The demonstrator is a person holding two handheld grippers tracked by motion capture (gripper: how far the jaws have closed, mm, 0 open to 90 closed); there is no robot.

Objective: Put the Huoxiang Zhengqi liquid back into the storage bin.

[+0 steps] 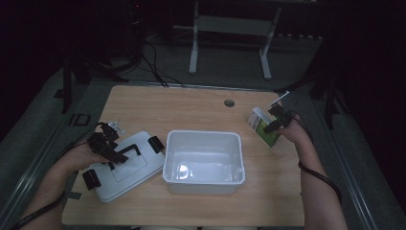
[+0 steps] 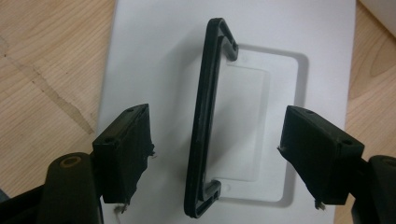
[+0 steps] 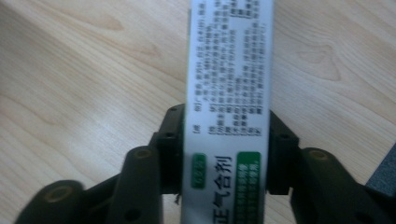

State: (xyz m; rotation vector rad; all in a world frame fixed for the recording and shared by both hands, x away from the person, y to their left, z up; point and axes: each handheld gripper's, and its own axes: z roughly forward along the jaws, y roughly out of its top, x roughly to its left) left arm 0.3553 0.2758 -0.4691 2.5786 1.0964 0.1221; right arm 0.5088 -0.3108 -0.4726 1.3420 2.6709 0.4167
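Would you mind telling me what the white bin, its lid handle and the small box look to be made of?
White bin: glossy moulded plastic, probably; its floor shows glare. Lid handle: black matt plastic, with moulded ridges. Small box: printed cardboard, likely; flat faces, crisp edges, white and green print.

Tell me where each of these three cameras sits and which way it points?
High view: above the person's side, looking forward and down at the table; both forearms enter from below.
Left gripper view: rides the left gripper, looking down at the lid's black handle between open jaws.
Right gripper view: rides the right gripper, clamped on a medicine box.
Shared: high view shows lid and box too.
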